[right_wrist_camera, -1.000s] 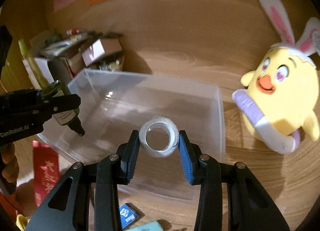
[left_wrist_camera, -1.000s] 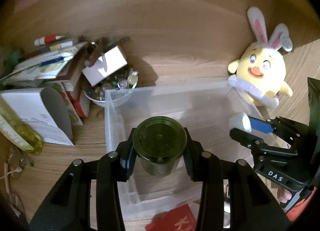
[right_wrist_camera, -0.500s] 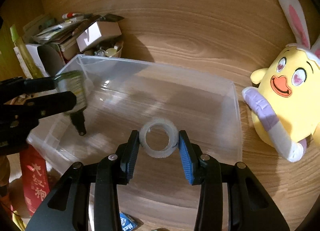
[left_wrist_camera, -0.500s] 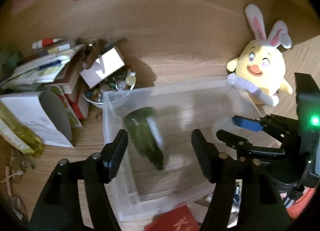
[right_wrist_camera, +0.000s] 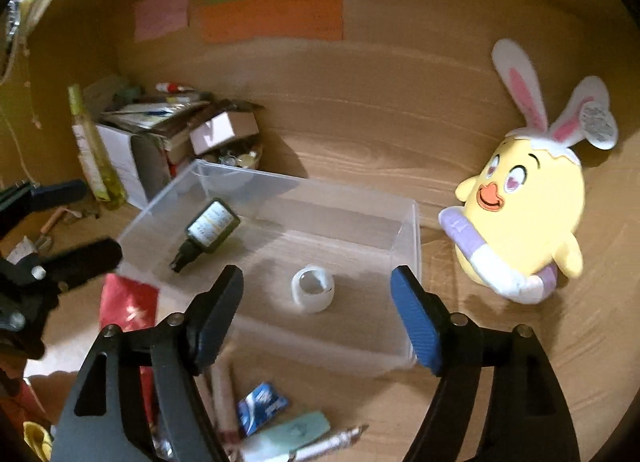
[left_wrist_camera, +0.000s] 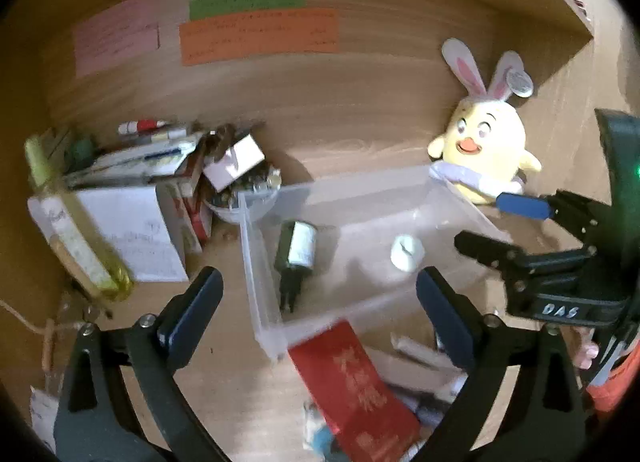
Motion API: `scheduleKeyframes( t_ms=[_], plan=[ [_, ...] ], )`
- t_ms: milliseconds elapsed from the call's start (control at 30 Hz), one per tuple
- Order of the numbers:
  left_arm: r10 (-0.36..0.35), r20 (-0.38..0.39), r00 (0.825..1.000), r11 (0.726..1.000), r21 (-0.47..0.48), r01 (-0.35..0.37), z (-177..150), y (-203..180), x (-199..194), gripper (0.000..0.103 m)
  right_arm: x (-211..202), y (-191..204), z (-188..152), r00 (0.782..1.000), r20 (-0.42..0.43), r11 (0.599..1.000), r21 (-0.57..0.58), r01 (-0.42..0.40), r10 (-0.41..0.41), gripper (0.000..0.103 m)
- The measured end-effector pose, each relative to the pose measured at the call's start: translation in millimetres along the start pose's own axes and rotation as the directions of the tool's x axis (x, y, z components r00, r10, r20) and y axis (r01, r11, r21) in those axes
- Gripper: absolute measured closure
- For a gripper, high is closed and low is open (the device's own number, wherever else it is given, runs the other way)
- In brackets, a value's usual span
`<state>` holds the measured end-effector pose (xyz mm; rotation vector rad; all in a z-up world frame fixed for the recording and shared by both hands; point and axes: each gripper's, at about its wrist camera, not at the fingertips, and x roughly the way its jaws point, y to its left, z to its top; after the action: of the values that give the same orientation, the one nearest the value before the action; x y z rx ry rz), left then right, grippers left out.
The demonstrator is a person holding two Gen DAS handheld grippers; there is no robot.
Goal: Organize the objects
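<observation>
— Both claws opening, nothing between them: left gripper (left_wrist_camera: 318, 304), then right gripper (right_wrist_camera: 316, 304).

— Because they've let go. Dark bottle (right_wrist_camera: 208, 228) lies at the clear bin's (right_wrist_camera: 412, 230) left end, tape roll (right_wrist_camera: 313, 289) mid-floor, sorted away.

Wooden desk (right_wrist_camera: 360, 134), paper-tagged back panel (right_wrist_camera: 440, 2)

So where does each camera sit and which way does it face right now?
Left wrist: rides the left hand-held gripper, looking down at the clear plastic bin; its own jaws are opening, empty, with the right hand-held gripper alongside.
Right wrist: rides the right hand-held gripper, looking down at the same bin; its jaws are opening, empty.
Shared: dark green bottle, white tape roll, yellow bunny-eared plush chick.
</observation>
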<state>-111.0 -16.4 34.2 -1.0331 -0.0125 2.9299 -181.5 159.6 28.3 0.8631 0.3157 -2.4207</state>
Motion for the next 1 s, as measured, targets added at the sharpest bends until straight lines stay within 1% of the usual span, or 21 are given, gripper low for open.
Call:
scheduleKeyframes(
  t_ms=[233,333,467,533,700,767,800,900,933,967,1000],
  plan=[
    [-0.015,-0.039,0.999,1.0,-0.023,0.015,-38,-2,-8,0.004,-30,14,-33,0.999,0.039,1.0,-0.022,-0.006,0.007,0.029],
    [-0.024,-0.078,0.997,0.999,-0.026,0.022,-57,-3,-4,0.003,-35,23,-53,0.999,0.036,0.999,-0.037,-0.016,0.017,0.029],
    [-0.047,-0.147,0.988,0.998,-0.041,0.041,-83,-4,9,0.003,-34,32,-77,0.999,0.006,0.998,-0.042,-0.036,0.036,0.029],
    [-0.071,-0.175,0.982,0.996,-0.059,0.061,-93,-4,14,0.003,-30,36,-87,0.998,-0.019,0.998,-0.036,-0.058,0.057,0.029],
    [-0.11,-0.203,0.973,0.993,-0.065,0.098,-101,-8,21,0.003,-20,40,-104,0.994,-0.062,0.995,-0.004,-0.095,0.095,0.03],
    [-0.118,-0.192,0.974,0.992,-0.057,0.109,-100,-10,21,0.003,-16,41,-106,0.991,-0.076,0.994,0.003,-0.105,0.105,0.038],
    [-0.122,-0.19,0.974,0.992,-0.052,0.114,-99,-11,21,0.003,-14,41,-107,0.99,-0.084,0.993,0.008,-0.115,0.115,0.04],
    [-0.119,-0.185,0.976,0.993,-0.042,0.114,-98,-12,22,0.004,-10,43,-110,0.984,-0.101,0.989,0.016,-0.144,0.145,0.05],
    [-0.119,-0.18,0.977,0.993,-0.04,0.113,-97,-11,22,0.005,-9,44,-110,0.983,-0.105,0.989,0.015,-0.15,0.15,0.055],
    [-0.12,-0.17,0.978,0.993,-0.04,0.115,-97,-11,21,0.006,-8,45,-111,0.982,-0.11,0.988,0.012,-0.156,0.156,0.06],
    [-0.127,-0.169,0.977,0.992,-0.038,0.122,-96,-11,21,0.014,-6,46,-110,0.981,-0.112,0.987,0.011,-0.159,0.159,0.063]
  ],
)
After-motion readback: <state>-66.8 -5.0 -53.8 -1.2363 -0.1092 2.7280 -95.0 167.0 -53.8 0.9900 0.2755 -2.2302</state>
